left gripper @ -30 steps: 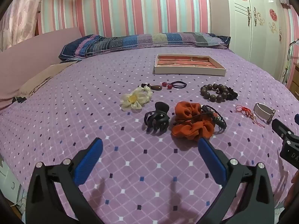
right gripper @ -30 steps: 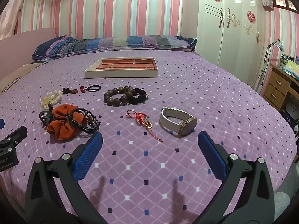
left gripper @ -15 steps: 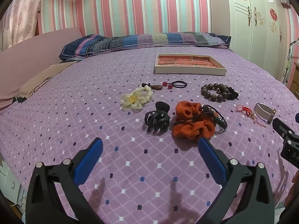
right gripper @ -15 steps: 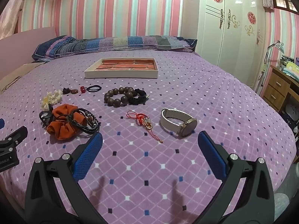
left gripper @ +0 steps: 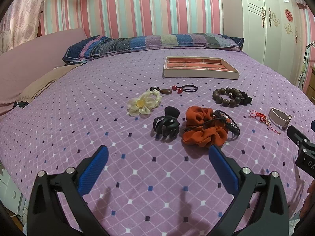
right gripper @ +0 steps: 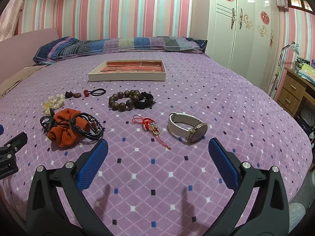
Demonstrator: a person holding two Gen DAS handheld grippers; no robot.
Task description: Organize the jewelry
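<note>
Jewelry lies scattered on a purple bedspread. A shallow tray (left gripper: 200, 75) (right gripper: 126, 77) with a brick-red lining sits toward the pillows. In front of my open left gripper (left gripper: 157, 153) lie a black claw clip (left gripper: 166, 124), an orange scrunchie (left gripper: 203, 127) with a black braided bracelet (left gripper: 229, 123) on it, and a cream flower tie (left gripper: 142, 103). My right gripper (right gripper: 157, 153) stands open and empty, just short of a red cord charm (right gripper: 152, 126) and a white-strapped watch (right gripper: 187, 126). A wooden bead bracelet (right gripper: 126, 99) lies farther back.
A red-bead hair tie (left gripper: 185, 88) and a brown pendant (left gripper: 165, 91) lie near the flower. A striped pillow (left gripper: 157, 43) lines the bed's far side. A white wardrobe (right gripper: 242, 29) and a wooden desk (right gripper: 295, 92) stand to the right, past the bed edge.
</note>
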